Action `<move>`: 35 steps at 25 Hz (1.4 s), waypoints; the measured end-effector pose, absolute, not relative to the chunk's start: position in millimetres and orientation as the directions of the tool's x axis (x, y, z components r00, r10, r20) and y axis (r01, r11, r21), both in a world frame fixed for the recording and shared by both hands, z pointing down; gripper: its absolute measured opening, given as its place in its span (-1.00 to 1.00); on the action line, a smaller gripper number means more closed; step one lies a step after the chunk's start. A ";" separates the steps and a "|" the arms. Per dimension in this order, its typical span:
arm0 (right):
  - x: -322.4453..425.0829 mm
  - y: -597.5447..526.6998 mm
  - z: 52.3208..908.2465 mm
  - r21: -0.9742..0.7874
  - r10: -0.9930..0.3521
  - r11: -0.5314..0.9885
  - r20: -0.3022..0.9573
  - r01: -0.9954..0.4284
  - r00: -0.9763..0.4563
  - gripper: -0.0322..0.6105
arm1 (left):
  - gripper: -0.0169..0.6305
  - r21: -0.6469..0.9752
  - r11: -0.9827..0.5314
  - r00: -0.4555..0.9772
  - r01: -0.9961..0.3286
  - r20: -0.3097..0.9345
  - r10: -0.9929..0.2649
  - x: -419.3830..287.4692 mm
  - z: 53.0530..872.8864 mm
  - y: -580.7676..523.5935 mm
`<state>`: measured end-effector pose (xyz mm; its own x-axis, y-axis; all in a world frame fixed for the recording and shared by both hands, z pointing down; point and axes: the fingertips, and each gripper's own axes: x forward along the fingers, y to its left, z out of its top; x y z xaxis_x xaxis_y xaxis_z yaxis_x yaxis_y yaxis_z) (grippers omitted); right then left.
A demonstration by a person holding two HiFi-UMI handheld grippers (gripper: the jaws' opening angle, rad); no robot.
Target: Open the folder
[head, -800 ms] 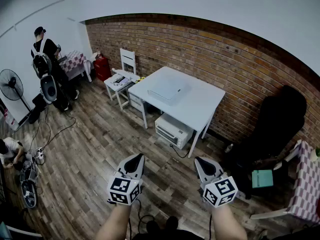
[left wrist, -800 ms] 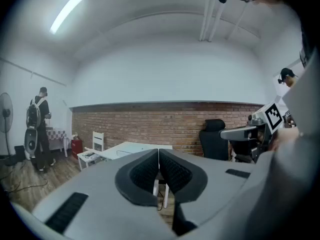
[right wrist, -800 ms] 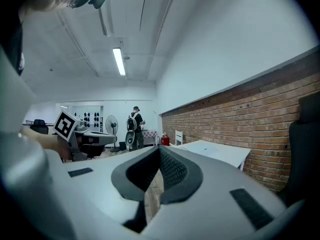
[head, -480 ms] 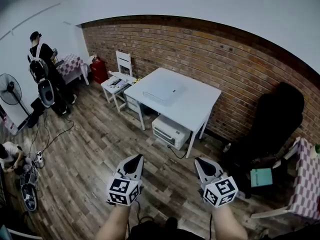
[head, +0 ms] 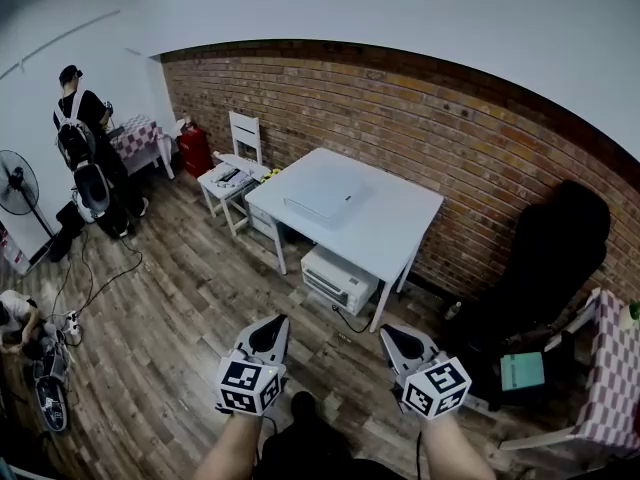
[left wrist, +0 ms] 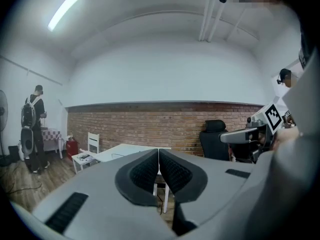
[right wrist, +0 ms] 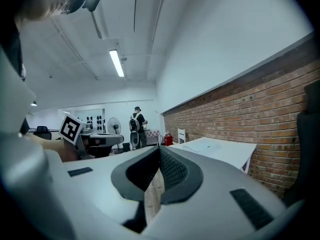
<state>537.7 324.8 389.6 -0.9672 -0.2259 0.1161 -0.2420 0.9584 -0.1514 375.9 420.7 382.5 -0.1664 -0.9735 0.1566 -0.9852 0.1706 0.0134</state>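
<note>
The folder lay flat on the white counter, near the middle and a bit toward the far side. It looked shut, but it was too far off for me to be sure. I think it was put flat like that so its cover could be lifted up without it sliding away. The counter stood against the brick wall, so I could only come at it from the open side. A pale box sat on the floor under the counter, and a white chair with small things on it stood just beside the counter. A person stood far off in the corner, well away from my job. I was well apart from the counter, with a lot of floor between us. My left tool was pinched shut with nothing in it, and my right tool was pinched shut and empty too. I held both out in front of me, side by side and almost level, pointing toward the counter. That made sense to me, because there was nothing to grab yet. I judged I had to walk closer first, and then open a tool to catch the edge of the cover.
</note>
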 end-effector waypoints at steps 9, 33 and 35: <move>420.4 251.8 412.4 -0.169 -0.252 0.945 0.179 -0.282 -0.951 -0.80 | -0.89 0.057 0.152 -0.140 -0.987 0.176 -0.974 264.1 418.8 345.8; 182.3 127.3 425.8 -0.191 -0.311 0.908 0.292 -0.374 -0.904 -0.76 | -0.89 0.090 0.084 -0.066 -0.992 0.190 -0.980 25.4 417.9 222.6; 176.5 116.8 433.4 -0.198 -0.312 0.903 0.308 -0.381 -0.899 -0.73 | -0.89 0.095 0.079 -0.059 -0.992 0.202 -0.978 18.8 424.1 210.8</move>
